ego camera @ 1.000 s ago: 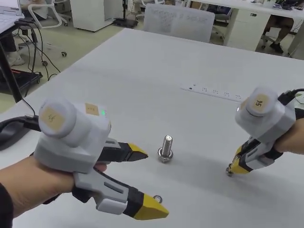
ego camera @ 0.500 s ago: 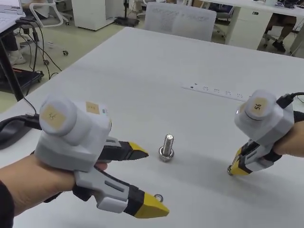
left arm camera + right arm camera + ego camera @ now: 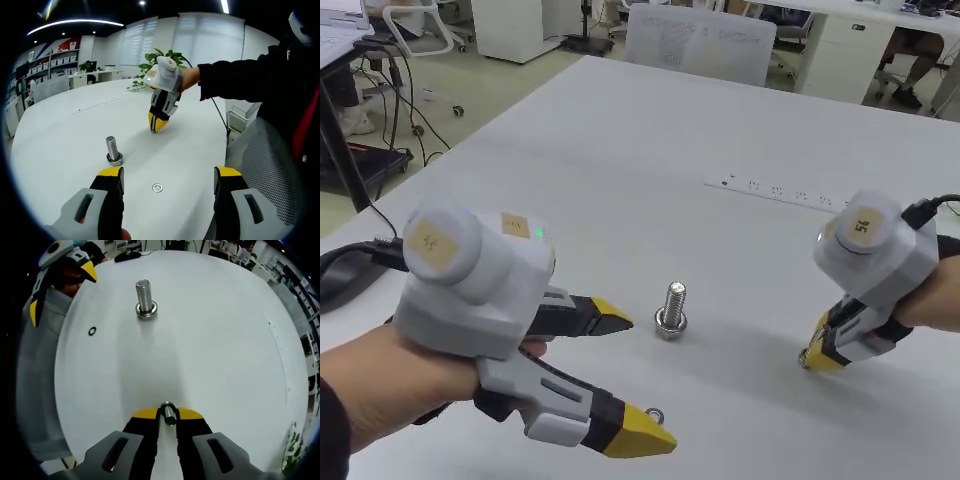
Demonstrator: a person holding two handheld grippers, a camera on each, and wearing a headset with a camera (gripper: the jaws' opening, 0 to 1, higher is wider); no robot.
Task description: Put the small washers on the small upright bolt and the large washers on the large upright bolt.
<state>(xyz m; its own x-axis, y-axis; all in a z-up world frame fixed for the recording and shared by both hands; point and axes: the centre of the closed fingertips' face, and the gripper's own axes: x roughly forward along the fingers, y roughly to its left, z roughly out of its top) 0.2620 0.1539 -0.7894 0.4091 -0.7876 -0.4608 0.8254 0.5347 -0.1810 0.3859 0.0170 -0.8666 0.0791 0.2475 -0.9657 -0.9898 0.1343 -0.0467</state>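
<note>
The right gripper (image 3: pixel 168 416) is seemingly clenching a small silver bolt (image 3: pixel 168 411). The left gripper (image 3: pixel 169 173), open, should be pinching the thin silver washer (image 3: pixel 157 188) next.

Washer (image 3: pixel 654 417) half behind left gripper's (image 3: pixel 642 382) lower jaw; small bolt (image 3: pixel 169 414) mostly buried between right gripper's (image 3: pixel 812 358) jaws.

A wide white matte table (image 3: pixel 620 150) is carrying a few bits of hardware. A large silver threaded steel bolt (image 3: pixel 671 308) is standing upright towards the near side, a wider metal collar sitting at its foot. A small thin silver metal washer (image 3: pixel 653 416) is lying flat near that bolt, between it and the table's near edge. A long white plastic power strip (image 3: pixel 775 192) is lying well beyond the bolt, further across the top. Well apart to the bolt's right, a small silver bolt (image 3: pixel 804 360) is meeting the surface.
</note>
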